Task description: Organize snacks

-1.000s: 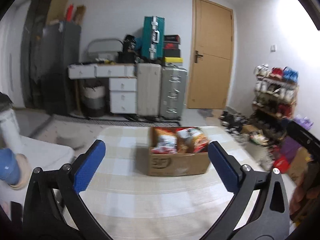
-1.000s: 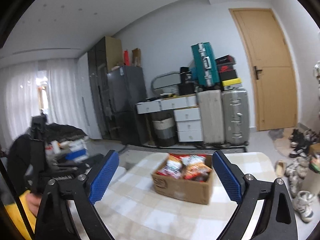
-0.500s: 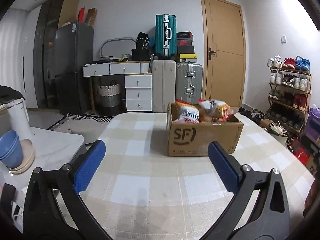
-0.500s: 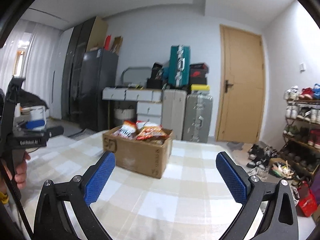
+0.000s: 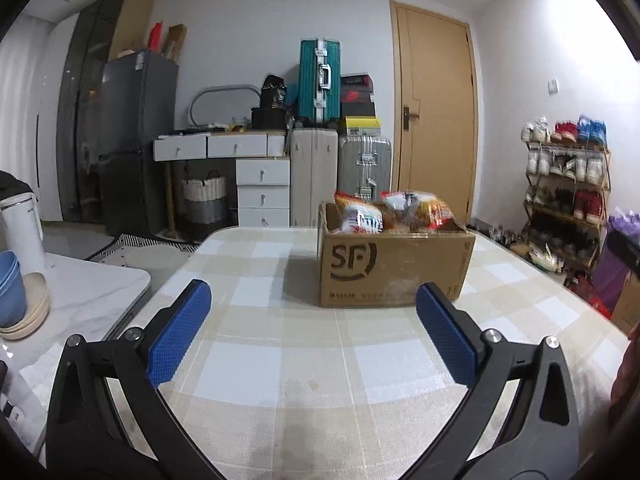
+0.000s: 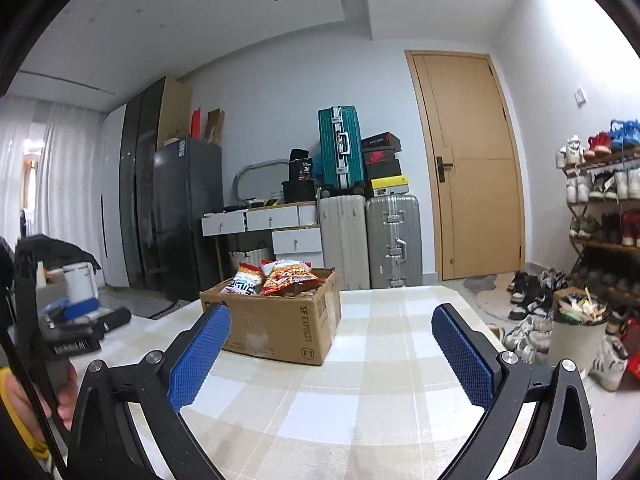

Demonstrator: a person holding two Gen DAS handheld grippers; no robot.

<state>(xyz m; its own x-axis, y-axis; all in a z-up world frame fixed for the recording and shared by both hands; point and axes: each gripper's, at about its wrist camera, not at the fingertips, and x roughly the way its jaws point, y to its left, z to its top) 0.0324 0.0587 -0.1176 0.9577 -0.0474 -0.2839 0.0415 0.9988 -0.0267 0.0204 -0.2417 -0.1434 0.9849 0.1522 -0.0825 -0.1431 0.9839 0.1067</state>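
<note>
A brown cardboard box [image 5: 394, 268] printed with "SF" sits on the beige-and-white checked tablecloth [image 5: 288, 364], stuffed with red-and-orange crinkly snack bags [image 5: 394, 212]. The left gripper [image 5: 314, 334] hovers low over the cloth, blue-padded fingers spread wide and empty, with the box ahead at one o'clock. The right gripper [image 6: 330, 354], likewise spread and empty, has the box at eleven o'clock, near its left finger.

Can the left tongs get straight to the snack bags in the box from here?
Probably yes. The left tongs are open and empty, the box sits straight ahead with bare tablecloth between, and the snack bags stick up above its open top.
</note>
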